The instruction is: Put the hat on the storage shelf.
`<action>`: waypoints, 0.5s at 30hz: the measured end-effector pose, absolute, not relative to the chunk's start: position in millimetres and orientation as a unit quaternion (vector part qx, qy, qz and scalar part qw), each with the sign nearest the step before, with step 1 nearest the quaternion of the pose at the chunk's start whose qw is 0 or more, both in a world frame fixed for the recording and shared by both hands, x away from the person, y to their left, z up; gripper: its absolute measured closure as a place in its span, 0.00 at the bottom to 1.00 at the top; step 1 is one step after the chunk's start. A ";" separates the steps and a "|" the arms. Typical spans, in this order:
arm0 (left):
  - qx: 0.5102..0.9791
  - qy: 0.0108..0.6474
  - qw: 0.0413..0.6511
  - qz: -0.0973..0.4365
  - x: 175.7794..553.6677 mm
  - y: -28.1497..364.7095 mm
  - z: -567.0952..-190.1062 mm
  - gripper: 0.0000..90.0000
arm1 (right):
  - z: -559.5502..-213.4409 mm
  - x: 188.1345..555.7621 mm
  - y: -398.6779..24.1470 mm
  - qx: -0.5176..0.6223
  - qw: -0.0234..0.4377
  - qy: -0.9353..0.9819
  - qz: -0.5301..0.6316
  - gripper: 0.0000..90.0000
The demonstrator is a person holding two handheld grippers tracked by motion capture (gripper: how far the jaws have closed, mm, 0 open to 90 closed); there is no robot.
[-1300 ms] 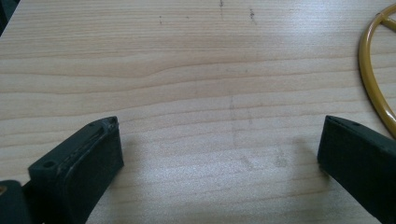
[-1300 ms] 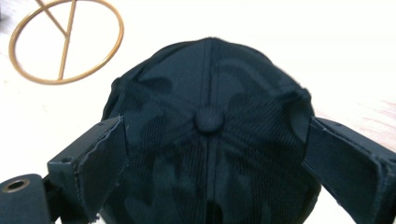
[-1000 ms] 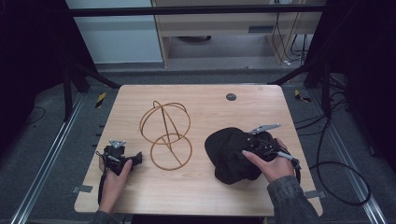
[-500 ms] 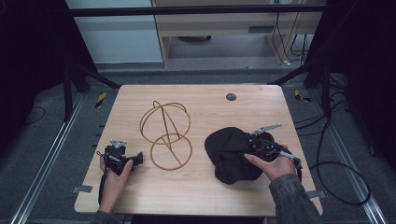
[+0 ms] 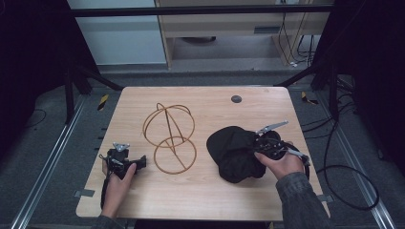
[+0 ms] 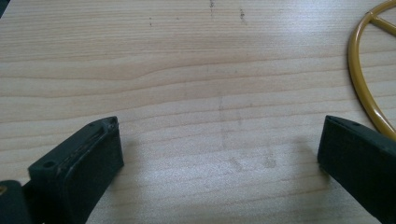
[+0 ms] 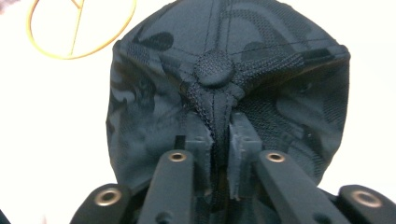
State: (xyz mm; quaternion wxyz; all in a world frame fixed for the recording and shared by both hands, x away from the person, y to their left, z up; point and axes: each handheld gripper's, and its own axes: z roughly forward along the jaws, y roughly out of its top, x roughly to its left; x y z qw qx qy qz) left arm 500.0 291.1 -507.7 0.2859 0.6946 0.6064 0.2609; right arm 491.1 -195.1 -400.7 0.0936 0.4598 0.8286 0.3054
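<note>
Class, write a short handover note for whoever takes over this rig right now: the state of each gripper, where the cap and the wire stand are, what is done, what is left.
Right gripper: jaws have just been closing, now pinching a fold of the black cap near its top button.
Left gripper: open, nothing between the jaws, resting on the table left of the wire stand.
Cap: on the table's right side, apart from the stand.
Done: cap gripped.
Left, probably: lift the cap and set it over the stand.
</note>
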 end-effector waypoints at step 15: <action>0.697 0.604 0.287 0.260 500.2 291.8 -507.7 0.00 | -370.2 502.5 -195.1 0.458 0.071 0.830 0.311 0.96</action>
